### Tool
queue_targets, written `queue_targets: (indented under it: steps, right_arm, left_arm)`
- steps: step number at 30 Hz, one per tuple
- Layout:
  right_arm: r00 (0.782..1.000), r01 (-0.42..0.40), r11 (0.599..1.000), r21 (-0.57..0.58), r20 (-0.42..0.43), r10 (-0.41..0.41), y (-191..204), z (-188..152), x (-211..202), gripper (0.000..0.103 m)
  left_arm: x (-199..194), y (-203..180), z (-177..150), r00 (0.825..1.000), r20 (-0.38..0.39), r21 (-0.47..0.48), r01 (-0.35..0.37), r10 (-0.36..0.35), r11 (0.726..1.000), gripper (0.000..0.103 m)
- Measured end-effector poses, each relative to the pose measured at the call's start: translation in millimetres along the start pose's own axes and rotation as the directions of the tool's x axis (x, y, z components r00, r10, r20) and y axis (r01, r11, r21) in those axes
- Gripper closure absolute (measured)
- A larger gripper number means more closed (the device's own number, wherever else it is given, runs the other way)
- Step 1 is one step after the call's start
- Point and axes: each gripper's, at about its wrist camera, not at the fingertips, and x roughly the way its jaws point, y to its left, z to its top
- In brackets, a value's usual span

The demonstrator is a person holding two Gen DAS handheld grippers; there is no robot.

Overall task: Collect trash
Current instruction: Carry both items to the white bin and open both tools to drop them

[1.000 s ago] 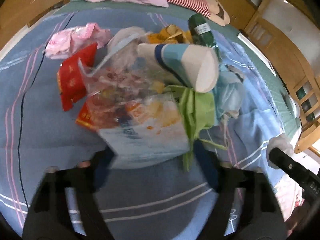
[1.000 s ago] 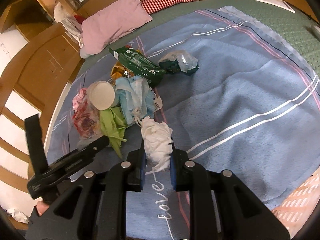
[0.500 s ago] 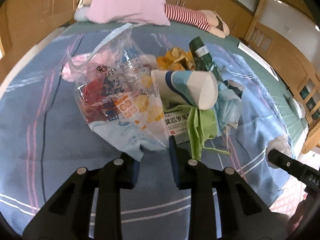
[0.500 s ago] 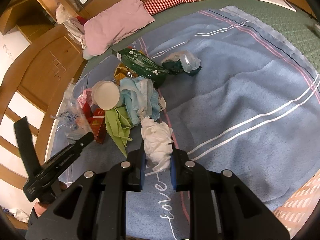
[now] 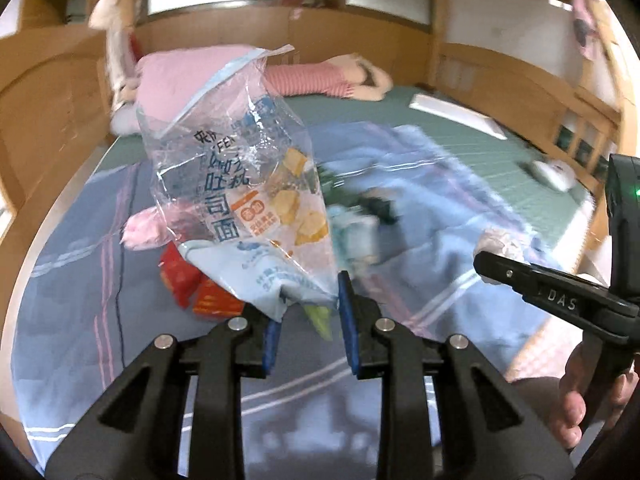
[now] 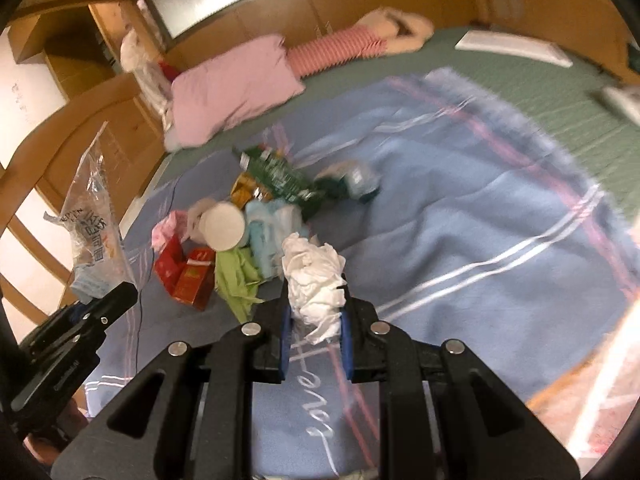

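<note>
My left gripper (image 5: 307,312) is shut on a clear plastic snack bag (image 5: 244,184) with blue print and holds it up above the bed; the bag also shows at the left of the right wrist view (image 6: 94,236). My right gripper (image 6: 314,316) is shut on a crumpled white tissue (image 6: 314,280), lifted off the blanket. A trash pile lies on the blue blanket (image 6: 460,240): red packets (image 6: 188,272), a white paper cup (image 6: 222,226), a green cloth (image 6: 236,276), light blue masks (image 6: 268,224), a green wrapper (image 6: 276,176).
A pink pillow (image 6: 232,88) and a striped stuffed toy (image 6: 360,40) lie at the head of the bed. Wooden bed walls (image 6: 92,120) run along the left and back. The right gripper's body (image 5: 560,300) shows at the right of the left wrist view.
My left gripper closed on the plastic bag and lifted it clear of the pile. My right gripper rose and tilted with the tissue still held.
</note>
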Motion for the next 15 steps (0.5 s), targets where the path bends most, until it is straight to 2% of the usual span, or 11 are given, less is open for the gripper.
queue_targets:
  steps: [4,7,10,13,15]
  right_arm:
    - [0.994,0.066,0.997,0.044,0.081,-0.069,-23.4,-8.4,-64.2,0.082]
    - [0.980,0.140,0.987,0.084,0.131,-0.150,-46.3,-21.8,-116.0,0.082]
    - [0.957,0.219,0.966,0.137,0.166,-0.240,-70.6,-38.9,-164.6,0.082]
    - [0.921,0.307,0.932,0.190,0.186,-0.341,-94.9,-59.1,-206.2,0.082]
    - [0.898,0.353,0.907,0.229,0.188,-0.397,-110.6,-71.3,-227.2,0.082]
  left_arm:
    - [-22.1,-41.3,2.9,0.995,0.026,0.065,0.091,-0.093,0.994,0.076]
    - [-38.9,-82.6,2.1,0.979,0.034,0.126,0.195,-0.201,0.973,0.076]
    - [-51.0,-132.5,-5.6,0.951,0.018,0.202,0.300,-0.310,0.932,0.075]
    - [-58.0,-189.2,-18.4,0.908,-0.031,0.275,0.410,-0.418,0.870,0.075]
    - [-60.4,-229.3,-31.1,0.872,-0.081,0.322,0.480,-0.482,0.816,0.075]
